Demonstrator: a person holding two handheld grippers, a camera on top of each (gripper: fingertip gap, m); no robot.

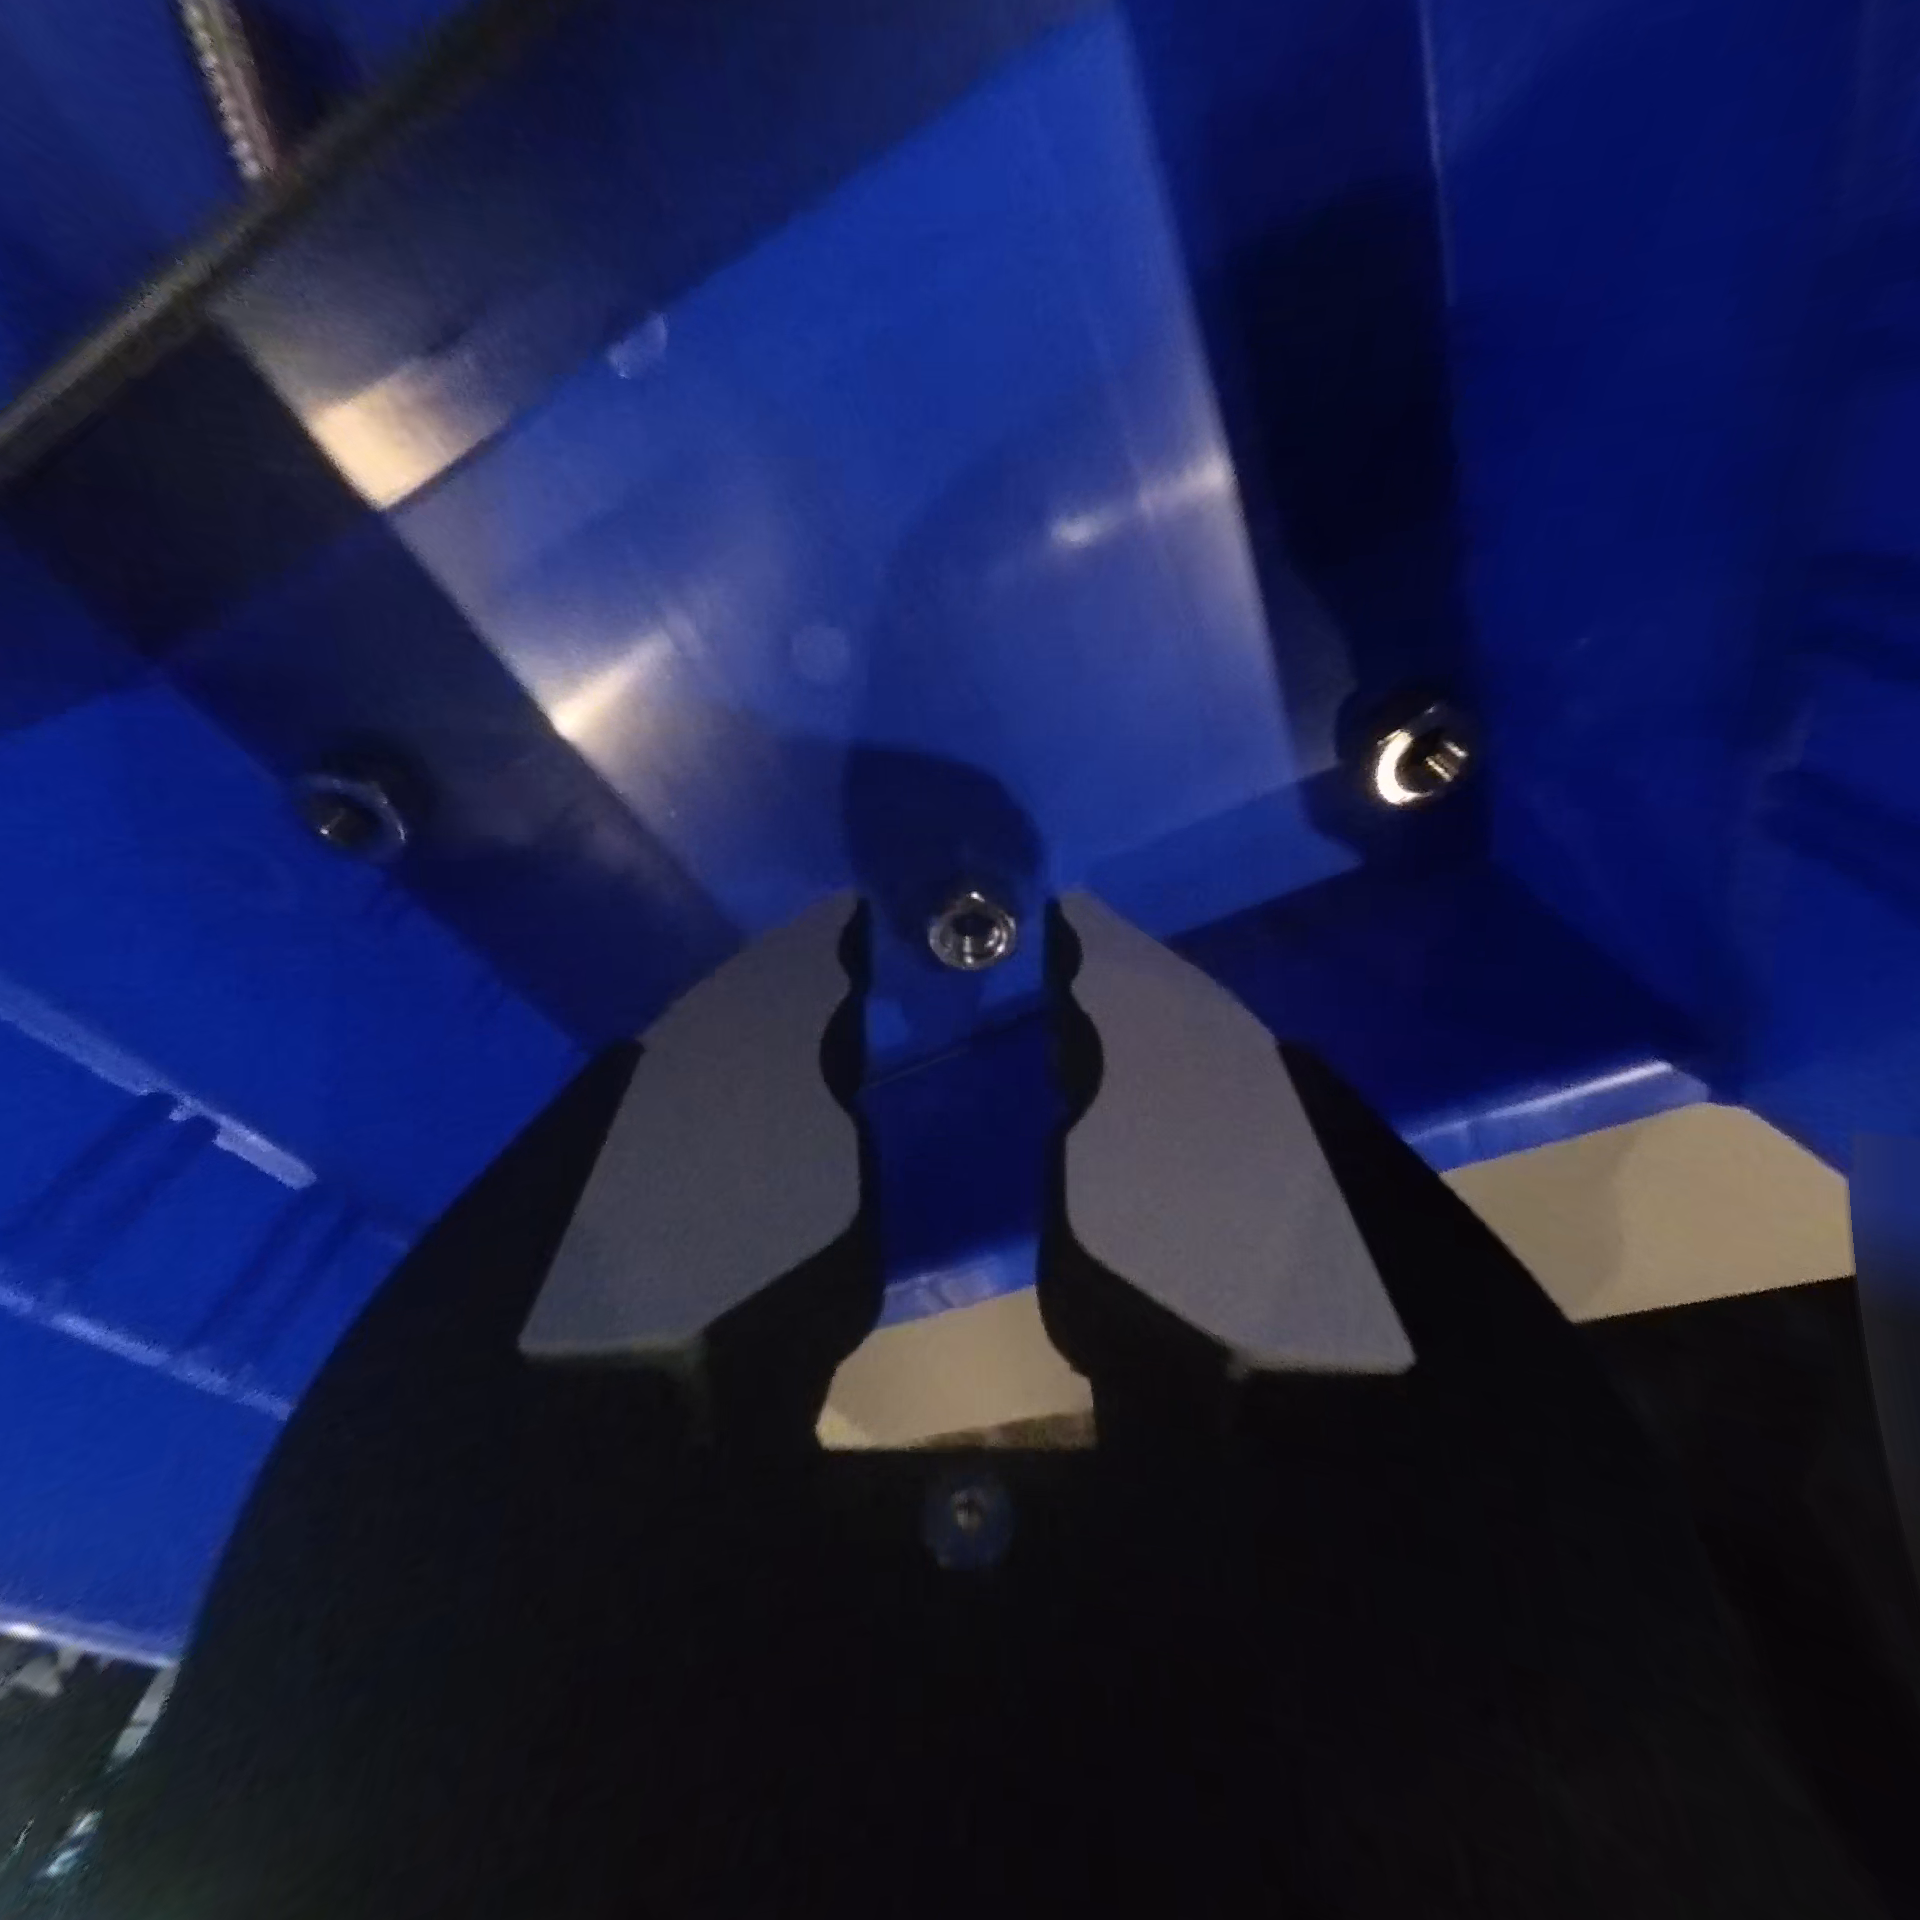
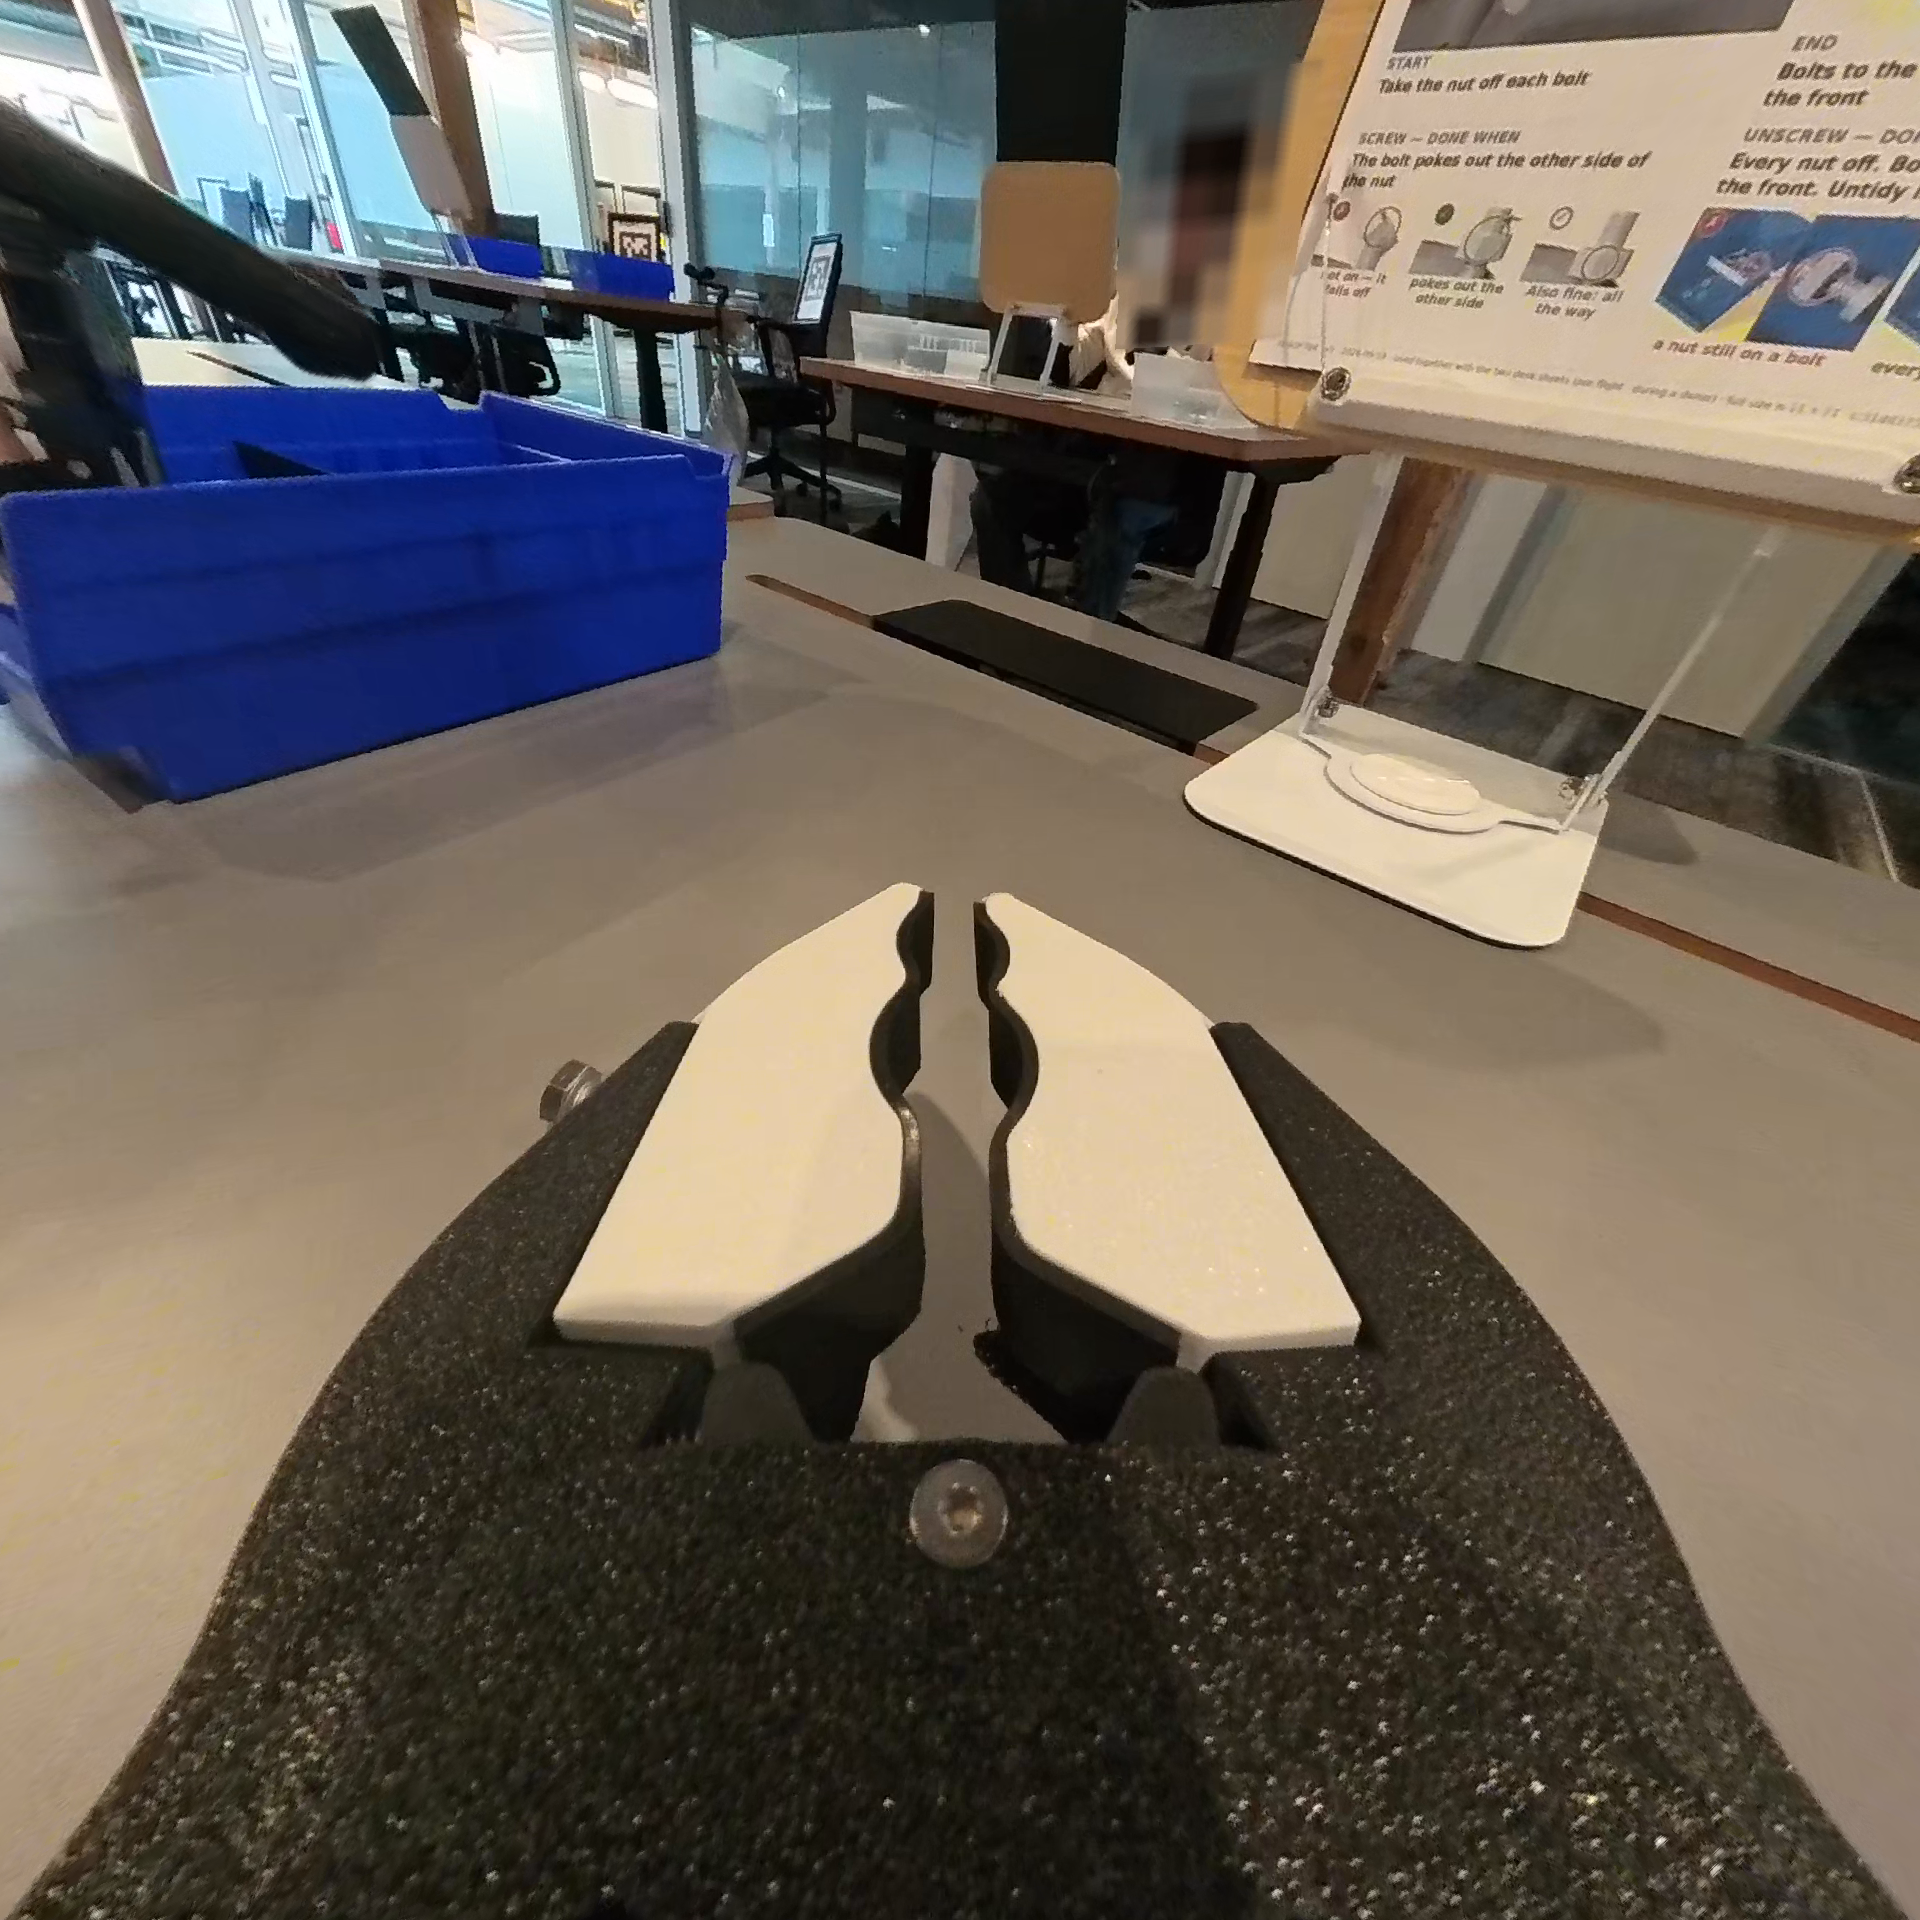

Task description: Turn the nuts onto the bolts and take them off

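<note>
In the left wrist view I look down into a blue bin [image 1: 831, 520]. A small steel nut [image 1: 968, 935] lies on the bin floor between the tips of my left gripper [image 1: 956, 909], which is open around it without touching it. Two more nuts lie on the floor, one at the left [image 1: 353, 816] and one in the right corner [image 1: 1408, 769]. My right gripper [image 2: 951, 909] hovers low over the grey table [image 2: 312, 1039], its white fingers [image 2: 790, 1122] almost together and empty. A small hex fastener [image 2: 566, 1086] lies on the table just left of it, partly hidden.
The blue bin [image 2: 364, 582] stands at the table's back left, with a dark sleeve [image 2: 187, 260] reaching over it. A white stand [image 2: 1455, 831] holding an instruction sheet [image 2: 1610, 208] is at the right. A black panel [image 2: 1060, 665] sits at the far edge. My right fingertips sit around 40 centimetres from my left ones. My left tips are about 30 centimetres from the small hex fastener [image 2: 566, 1086], my right tips only 12 centimetres.
</note>
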